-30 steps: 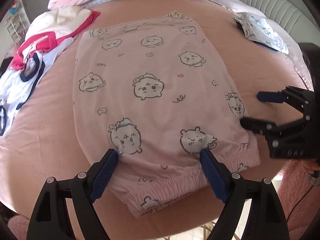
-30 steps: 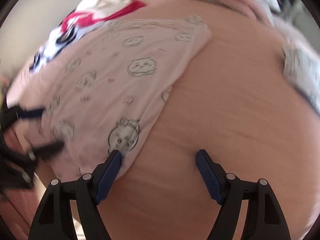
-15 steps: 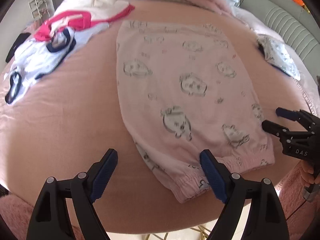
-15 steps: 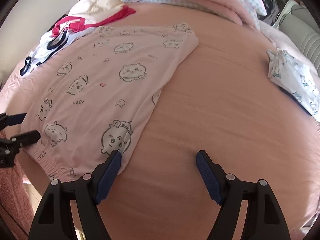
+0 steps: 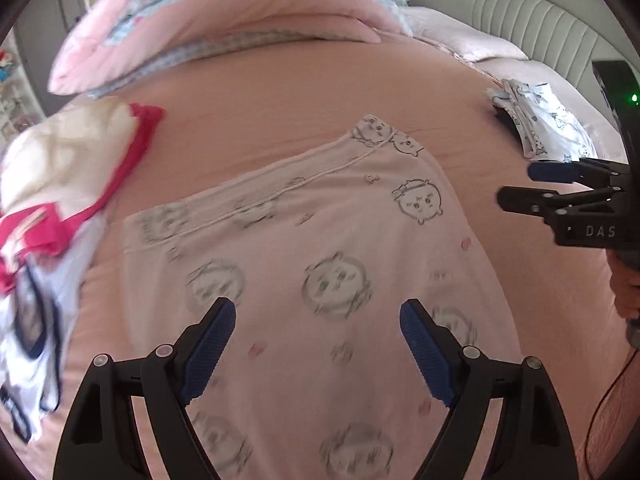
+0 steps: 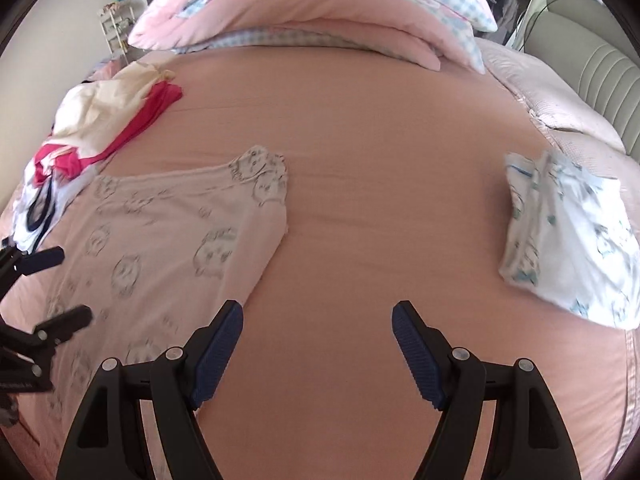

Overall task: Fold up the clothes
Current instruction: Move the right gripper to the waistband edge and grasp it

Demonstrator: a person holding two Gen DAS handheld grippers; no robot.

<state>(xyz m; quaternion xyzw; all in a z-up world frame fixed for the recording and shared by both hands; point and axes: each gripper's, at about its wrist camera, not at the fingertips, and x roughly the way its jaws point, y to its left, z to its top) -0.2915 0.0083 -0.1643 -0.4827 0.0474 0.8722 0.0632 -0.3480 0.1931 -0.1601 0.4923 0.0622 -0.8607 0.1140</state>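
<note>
Pale pink trousers (image 5: 320, 264) printed with cartoon faces lie flat on the pink bed, their cuffs (image 5: 384, 136) at the far end. In the right wrist view the same trousers (image 6: 160, 248) lie at the left. My left gripper (image 5: 316, 344) hovers open over the middle of the trousers with nothing between its blue pads. My right gripper (image 6: 316, 344) hangs open above bare sheet, just right of the trousers' right edge. From the left wrist view the right gripper (image 5: 532, 186) shows at the right, beyond the cloth, jaws apart. The left gripper (image 6: 52, 288) appears at the left edge of the right wrist view.
A pile of white, red and navy clothes (image 5: 60, 184) lies left of the trousers. A folded white garment with blue print (image 6: 568, 240) sits at the right. Pink and checked duvets (image 6: 320, 12) lie at the far end, with a grey padded headboard (image 5: 500, 12) behind.
Both grippers have moved forward from the waistband end toward the trouser cuffs. The left one has shifted from the waistband's left side to over the middle of the cloth. Both stay open.
</note>
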